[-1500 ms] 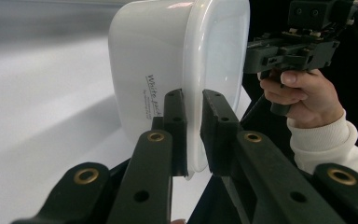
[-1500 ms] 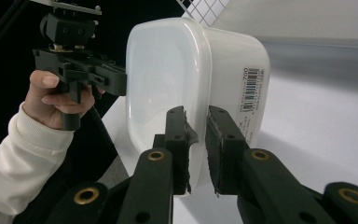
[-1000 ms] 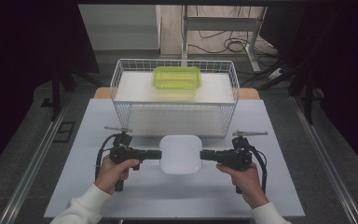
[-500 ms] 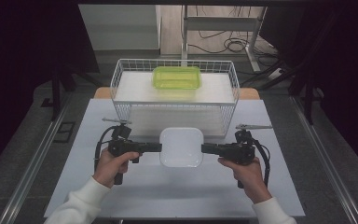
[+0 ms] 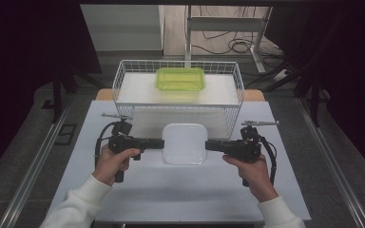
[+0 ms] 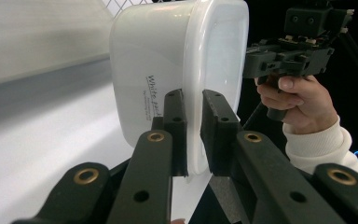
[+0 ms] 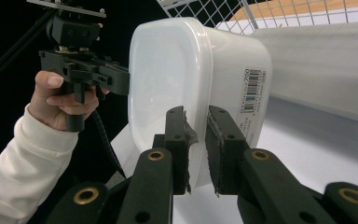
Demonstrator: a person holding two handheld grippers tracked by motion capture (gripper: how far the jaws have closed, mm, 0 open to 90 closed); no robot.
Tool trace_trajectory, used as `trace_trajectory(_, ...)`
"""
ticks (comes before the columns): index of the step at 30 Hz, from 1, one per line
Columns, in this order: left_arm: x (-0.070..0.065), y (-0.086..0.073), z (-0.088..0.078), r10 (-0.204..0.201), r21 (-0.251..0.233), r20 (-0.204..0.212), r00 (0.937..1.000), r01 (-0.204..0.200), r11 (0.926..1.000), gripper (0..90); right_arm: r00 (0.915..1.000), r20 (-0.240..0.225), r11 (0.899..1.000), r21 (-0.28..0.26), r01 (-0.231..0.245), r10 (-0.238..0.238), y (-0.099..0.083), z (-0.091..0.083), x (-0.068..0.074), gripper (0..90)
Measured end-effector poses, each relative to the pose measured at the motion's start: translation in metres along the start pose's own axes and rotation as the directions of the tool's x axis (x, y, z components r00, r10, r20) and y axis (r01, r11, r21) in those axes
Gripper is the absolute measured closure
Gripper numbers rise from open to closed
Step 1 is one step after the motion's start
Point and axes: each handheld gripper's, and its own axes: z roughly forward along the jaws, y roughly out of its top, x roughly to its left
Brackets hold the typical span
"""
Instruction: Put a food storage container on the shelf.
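white tub [image 5: 185, 143] rims clamped, basket [image 5: 123, 76] just beyond

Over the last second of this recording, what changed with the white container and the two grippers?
The white container, clamped at its rim by the left gripper and the right gripper, has moved up the high view, closer to the wire basket. Both grips stayed shut on it throughout. The green container in the basket has not moved.

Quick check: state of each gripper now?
Left gripper: shut on the white container rim.
Right gripper: shut on its opposite rim.
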Motion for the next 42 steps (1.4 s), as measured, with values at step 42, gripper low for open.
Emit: trace_trajectory(42, -0.027, 0.052, -0.028, 0.081, -0.061, -0.001, 0.9967, -0.080, 0.9949, 81.0, 0.9963, -0.008, 0.994, -0.062, 0.085, -0.085, 0.052, -0.011, 0.028, 78.7)
